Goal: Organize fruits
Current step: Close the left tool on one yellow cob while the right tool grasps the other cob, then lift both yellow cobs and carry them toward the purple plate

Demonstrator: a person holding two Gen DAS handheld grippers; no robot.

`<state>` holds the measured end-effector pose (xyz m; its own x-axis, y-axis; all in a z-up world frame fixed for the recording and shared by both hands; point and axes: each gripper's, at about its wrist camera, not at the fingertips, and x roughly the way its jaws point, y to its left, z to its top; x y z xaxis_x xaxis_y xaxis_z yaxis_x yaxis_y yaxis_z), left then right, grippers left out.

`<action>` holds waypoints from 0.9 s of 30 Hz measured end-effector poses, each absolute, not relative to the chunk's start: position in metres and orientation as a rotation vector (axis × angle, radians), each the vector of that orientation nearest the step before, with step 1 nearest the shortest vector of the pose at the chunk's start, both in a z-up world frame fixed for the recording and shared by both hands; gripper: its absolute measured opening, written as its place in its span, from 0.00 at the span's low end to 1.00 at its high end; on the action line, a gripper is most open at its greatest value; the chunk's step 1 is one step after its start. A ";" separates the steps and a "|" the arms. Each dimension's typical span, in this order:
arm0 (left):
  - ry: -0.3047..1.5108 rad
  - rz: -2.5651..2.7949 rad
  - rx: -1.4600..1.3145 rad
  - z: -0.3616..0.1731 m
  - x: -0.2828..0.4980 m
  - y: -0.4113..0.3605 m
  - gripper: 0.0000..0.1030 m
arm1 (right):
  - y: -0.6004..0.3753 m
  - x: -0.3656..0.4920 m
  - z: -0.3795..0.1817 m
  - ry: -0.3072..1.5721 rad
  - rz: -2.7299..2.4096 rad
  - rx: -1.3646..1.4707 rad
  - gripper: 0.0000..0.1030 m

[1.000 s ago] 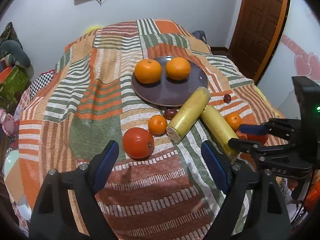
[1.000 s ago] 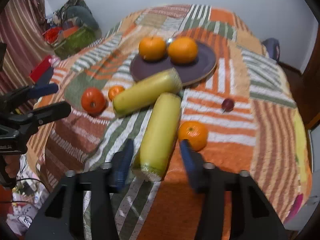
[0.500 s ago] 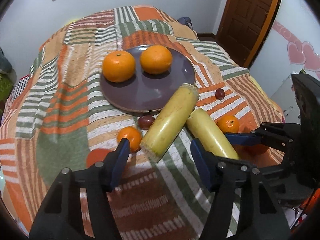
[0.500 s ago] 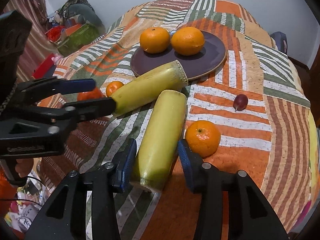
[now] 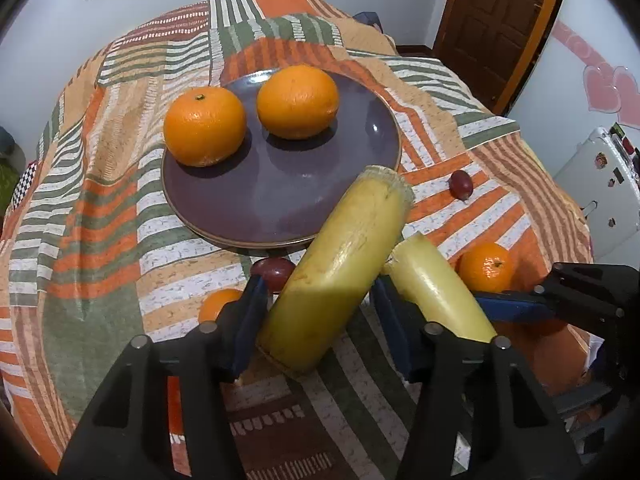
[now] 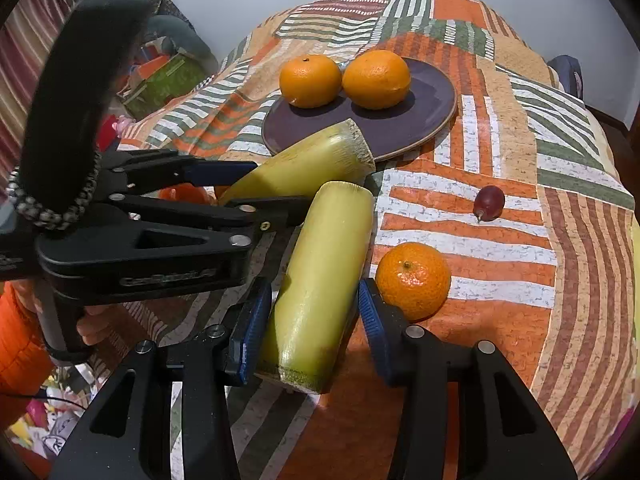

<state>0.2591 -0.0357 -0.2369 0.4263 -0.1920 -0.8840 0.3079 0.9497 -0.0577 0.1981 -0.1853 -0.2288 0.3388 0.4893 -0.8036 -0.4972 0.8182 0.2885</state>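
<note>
Since a second ago the left gripper [image 5: 316, 320] has dropped over the nearer yellow cane piece [image 5: 340, 272], jaws closing, its near end between them (not visibly pinched). Ahead lies the purple plate [image 5: 372, 120]. Right gripper [image 6: 308, 320] straddles the other cane piece [image 6: 324, 280], jaws narrow, small orange [image 6: 414, 280] just outside.

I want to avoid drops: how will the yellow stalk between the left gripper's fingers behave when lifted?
The stalk looks rigid, so it shouldn't droop. Its skin is glossy and round, so it may slip or roll. The closing left gripper sits near one end, so the far end could sag.
</note>
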 end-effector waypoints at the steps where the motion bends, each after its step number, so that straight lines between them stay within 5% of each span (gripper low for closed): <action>1: 1.090 -0.316 0.114 -0.237 0.260 -0.036 0.53 | -0.186 0.198 -0.229 1.041 0.639 -0.008 0.41; 14: 1.080 -0.314 0.197 -0.230 0.232 -0.044 0.39 | -0.191 0.194 -0.225 1.045 0.638 -0.007 0.38; 27: 1.124 -0.333 0.142 -0.217 0.184 -0.030 0.36 | -0.196 0.175 -0.216 1.038 0.621 -0.045 0.35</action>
